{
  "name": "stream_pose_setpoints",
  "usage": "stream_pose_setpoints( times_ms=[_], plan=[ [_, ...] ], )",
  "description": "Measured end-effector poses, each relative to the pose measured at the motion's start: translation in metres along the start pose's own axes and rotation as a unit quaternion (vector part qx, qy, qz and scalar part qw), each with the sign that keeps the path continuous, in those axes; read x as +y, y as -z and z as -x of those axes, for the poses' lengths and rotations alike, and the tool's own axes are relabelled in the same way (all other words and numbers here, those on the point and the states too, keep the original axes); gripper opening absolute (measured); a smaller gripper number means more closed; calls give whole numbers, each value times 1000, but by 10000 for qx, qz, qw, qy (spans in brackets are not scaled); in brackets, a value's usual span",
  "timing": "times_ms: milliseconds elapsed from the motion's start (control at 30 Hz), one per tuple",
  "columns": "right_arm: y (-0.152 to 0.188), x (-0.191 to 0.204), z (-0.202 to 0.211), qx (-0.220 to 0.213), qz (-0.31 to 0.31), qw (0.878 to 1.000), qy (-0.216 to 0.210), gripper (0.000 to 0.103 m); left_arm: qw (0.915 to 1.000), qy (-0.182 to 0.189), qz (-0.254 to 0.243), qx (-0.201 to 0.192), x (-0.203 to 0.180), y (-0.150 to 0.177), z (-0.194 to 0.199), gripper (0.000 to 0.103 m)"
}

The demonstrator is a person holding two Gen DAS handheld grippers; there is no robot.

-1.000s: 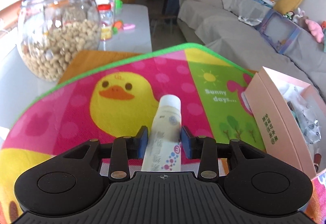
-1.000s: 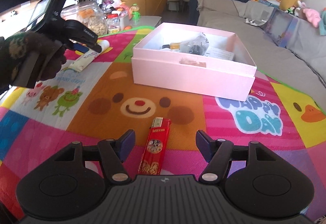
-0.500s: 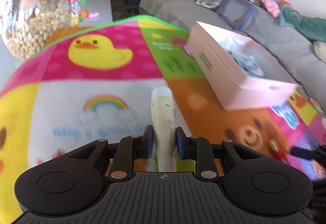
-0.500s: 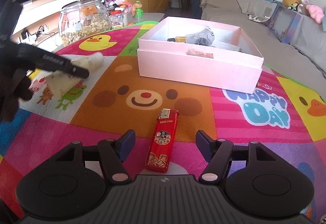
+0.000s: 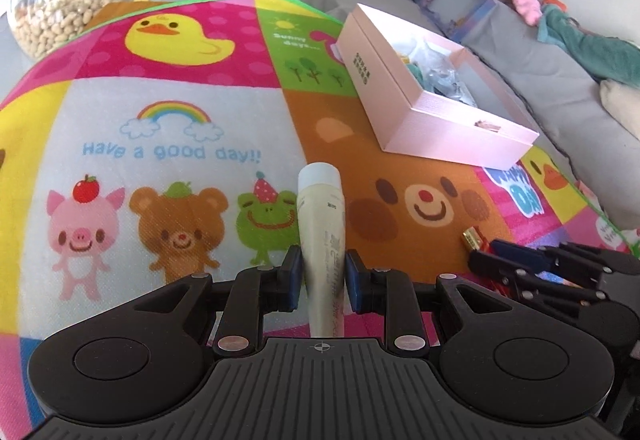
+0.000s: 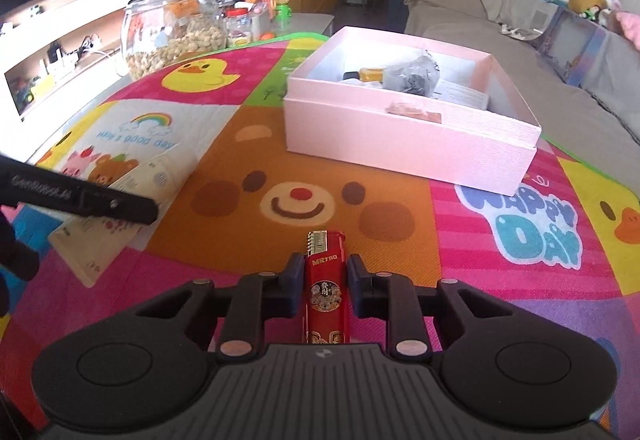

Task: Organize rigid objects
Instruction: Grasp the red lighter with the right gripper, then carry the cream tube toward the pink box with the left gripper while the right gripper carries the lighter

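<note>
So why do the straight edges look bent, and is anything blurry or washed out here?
Left wrist view: fisheye bows the mat; the tube is sharp. Right wrist view: pink box edges curve, the lighter is crisp, daylight bleaches the far left shelf.

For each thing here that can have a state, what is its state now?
left gripper: shut on the tube
tube: capped, held
right gripper: shut on the lighter
lighter: gripped, unlit
pink box: open, holding items
glass jar: lidded, partly full
</note>
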State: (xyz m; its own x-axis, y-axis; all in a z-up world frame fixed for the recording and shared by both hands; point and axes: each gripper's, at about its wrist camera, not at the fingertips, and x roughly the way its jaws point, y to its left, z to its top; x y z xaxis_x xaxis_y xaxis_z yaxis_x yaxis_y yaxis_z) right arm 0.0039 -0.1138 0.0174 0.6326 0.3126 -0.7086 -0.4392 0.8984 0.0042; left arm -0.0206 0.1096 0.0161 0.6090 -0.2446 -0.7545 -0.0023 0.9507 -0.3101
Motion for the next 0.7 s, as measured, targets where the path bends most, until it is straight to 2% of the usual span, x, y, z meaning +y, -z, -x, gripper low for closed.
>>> stream_pose_setpoints(
  times_ms=[200,367,467,600,633,700],
  plan=[
    [4,0,25,-180,9,9998,25,23,9970,-383,-650,-148,-20,11,2,26],
    [-3,-8,53,-468,-122,9988,19,22,9963,-335,-780,-90,-26,18,8,26],
    [-6,-10,69,-662,-128,9977,38,21,9953,-191,-952,-58,-33,27,13,26],
    [-7,-11,86,-859,-133,9962,106,20,9913,382,-1255,-33,-46,46,24,25],
    [-7,-13,91,-917,-138,9956,126,14,9892,495,-1376,-51,-51,51,28,25],
    [-8,-16,99,-1024,-159,9945,157,12,9850,619,-1608,-130,-60,60,36,25]
  ],
)
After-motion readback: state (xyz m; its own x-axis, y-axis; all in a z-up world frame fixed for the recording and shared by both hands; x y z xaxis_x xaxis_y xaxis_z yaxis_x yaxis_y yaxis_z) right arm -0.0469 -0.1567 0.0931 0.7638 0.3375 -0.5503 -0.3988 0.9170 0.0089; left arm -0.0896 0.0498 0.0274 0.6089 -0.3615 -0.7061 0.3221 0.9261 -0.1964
